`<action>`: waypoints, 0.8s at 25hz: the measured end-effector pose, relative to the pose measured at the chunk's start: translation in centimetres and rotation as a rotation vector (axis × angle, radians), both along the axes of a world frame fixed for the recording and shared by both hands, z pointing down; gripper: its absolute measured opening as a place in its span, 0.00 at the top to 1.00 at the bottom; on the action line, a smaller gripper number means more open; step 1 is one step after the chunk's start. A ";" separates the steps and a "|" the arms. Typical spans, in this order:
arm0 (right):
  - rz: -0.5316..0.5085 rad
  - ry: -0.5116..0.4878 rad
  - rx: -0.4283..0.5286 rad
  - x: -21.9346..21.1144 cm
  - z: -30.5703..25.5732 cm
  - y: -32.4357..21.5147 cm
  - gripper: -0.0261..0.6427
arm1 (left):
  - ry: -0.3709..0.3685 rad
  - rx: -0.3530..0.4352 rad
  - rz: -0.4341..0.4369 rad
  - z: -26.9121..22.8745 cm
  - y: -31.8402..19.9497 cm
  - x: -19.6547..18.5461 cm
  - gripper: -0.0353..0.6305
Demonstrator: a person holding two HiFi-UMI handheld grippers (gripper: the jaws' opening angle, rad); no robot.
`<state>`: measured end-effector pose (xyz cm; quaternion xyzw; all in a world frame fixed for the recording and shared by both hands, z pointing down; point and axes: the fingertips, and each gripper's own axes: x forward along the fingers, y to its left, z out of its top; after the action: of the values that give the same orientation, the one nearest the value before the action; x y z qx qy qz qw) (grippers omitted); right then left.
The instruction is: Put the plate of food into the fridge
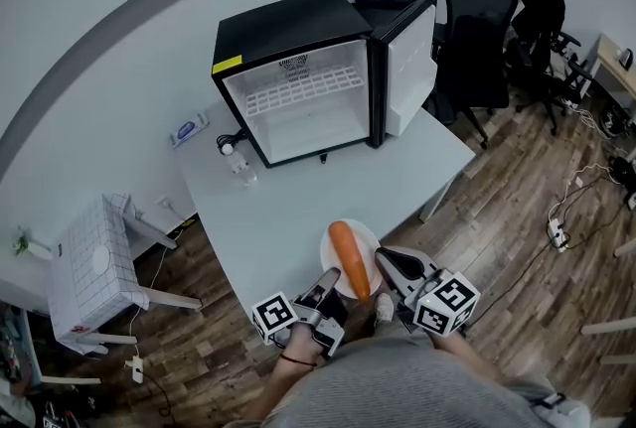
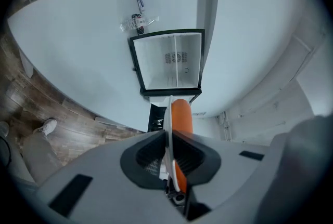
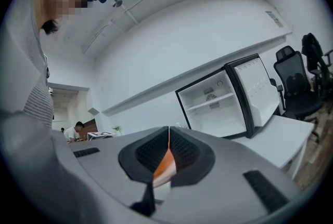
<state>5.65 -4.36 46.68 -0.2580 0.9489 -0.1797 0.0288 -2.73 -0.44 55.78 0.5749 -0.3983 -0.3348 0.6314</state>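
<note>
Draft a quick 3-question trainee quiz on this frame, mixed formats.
1. True or false: the fridge is shut.
2. Left gripper, right gripper: which is clamped on the plate? A) left only B) right only C) both
3. Short answer: in the head view, on which side of the fridge does its door hang?

Key: 1 false, it stands open. 2 C, each is shut on the plate's rim. 3 right.
</note>
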 end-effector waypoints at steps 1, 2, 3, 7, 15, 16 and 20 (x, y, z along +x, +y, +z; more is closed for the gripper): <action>-0.006 -0.006 0.004 0.3 -0.3 -1.3 0.94 | 0.009 0.005 -0.013 -0.4 -1.2 0.2 0.89; -0.012 -0.013 0.008 0.6 -0.6 -2.5 0.94 | 0.027 0.010 -0.029 -0.9 -2.4 0.6 0.89; -0.019 -0.019 0.011 0.8 -0.9 -3.7 0.94 | 0.043 0.015 -0.045 -1.4 -3.6 0.8 0.89; -0.049 -0.032 0.029 1.9 -1.8 -7.3 0.94 | 0.049 0.034 -0.096 -2.5 -7.4 1.2 0.89; -0.056 -0.055 0.032 3.2 -2.3 -12.2 0.94 | 0.015 0.018 -0.129 -2.2 -11.7 1.3 0.89; -0.057 -0.054 0.032 3.2 -2.4 -12.5 0.94 | 0.014 0.013 -0.132 -1.9 -12.1 1.1 0.89; -0.051 -0.054 0.033 3.1 -2.5 -13.8 0.94 | 0.043 0.027 -0.155 -2.8 -14.2 0.6 0.89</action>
<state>8.77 -18.20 44.16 -0.2282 0.9569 -0.1716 0.0541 -2.15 -14.66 52.97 0.5435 -0.4234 -0.4001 0.6044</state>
